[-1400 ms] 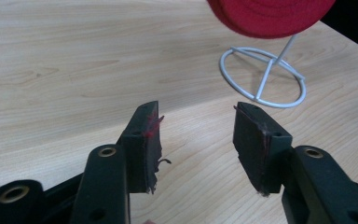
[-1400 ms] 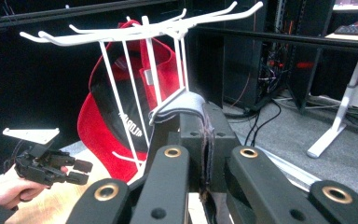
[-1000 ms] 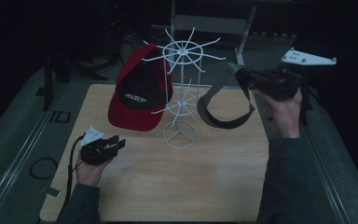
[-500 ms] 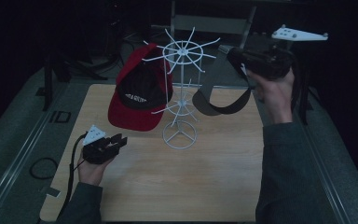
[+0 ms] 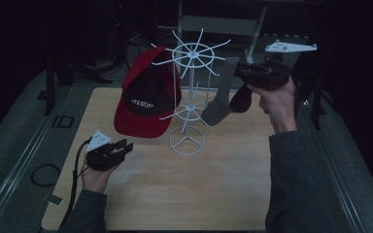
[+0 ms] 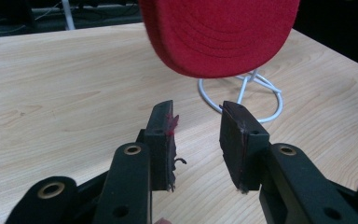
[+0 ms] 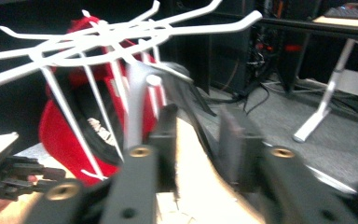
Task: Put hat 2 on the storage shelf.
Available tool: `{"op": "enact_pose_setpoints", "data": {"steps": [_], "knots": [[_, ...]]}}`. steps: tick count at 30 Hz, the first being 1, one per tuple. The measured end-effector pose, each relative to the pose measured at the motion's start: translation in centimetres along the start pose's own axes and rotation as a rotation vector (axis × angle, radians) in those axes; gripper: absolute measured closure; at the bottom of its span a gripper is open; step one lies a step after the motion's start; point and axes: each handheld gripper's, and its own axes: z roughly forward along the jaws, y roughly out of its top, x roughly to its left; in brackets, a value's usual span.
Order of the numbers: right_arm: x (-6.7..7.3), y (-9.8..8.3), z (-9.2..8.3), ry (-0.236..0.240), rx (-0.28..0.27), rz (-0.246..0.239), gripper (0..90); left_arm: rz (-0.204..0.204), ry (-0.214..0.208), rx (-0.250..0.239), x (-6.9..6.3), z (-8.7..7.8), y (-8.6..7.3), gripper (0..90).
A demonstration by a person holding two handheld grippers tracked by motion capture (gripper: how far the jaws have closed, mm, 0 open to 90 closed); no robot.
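Grey cap [image 5: 222,97] draped on white wire rack [image 5: 189,97] prong; right gripper [image 5: 240,72] jaws just parted, releasing. Left gripper [image 6: 196,135] idle, jaws apart, empty.

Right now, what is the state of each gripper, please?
Left gripper: open, empty, low over the table.
Right gripper: jaws have just been opening; open at the grey cap on the rack.

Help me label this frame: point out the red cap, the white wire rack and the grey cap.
red cap [image 5: 141,121]: high view, on its brim.
white wire rack [image 5: 188,143]: high view, on its round base.
grey cap [image 5: 217,109]: high view, on its brim.
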Motion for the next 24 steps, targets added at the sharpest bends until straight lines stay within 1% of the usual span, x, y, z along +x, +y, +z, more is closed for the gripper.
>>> {"op": "enact_pose_setpoints", "data": {"steps": [2,7,11,16,18,22,24], "knots": [[-0.2,-0.3,-0.2,-0.013,-0.003,0.003,57.4,0.003,0.002,0.003,0.0,0.0,0.0,64.4],[-0.7,-1.2,-0.5,-0.073,0.009,-0.003,48.6,0.004,0.004,0.004,0.0,0.0,0.0,61.7],[-1.2,-1.8,-0.7,-0.107,0.008,0.019,44.1,0.007,0.002,0.004,0.0,0.0,0.0,60.1],[-1.8,-2.9,-1.0,-0.126,0.000,0.045,40.8,0.006,-0.001,0.003,-0.1,-0.2,0.0,58.4],[-2.0,-3.2,-1.1,-0.124,0.000,0.050,40.4,0.004,-0.003,0.001,-0.1,-0.3,0.0,57.6],[-2.1,-3.8,-1.2,-0.135,0.006,0.052,39.6,0.001,-0.004,-0.001,0.0,-0.4,0.0,56.2],[-2.0,-3.9,-1.2,-0.140,0.007,0.046,39.6,0.000,-0.004,0.000,0.0,-0.4,0.0,55.8]]}}
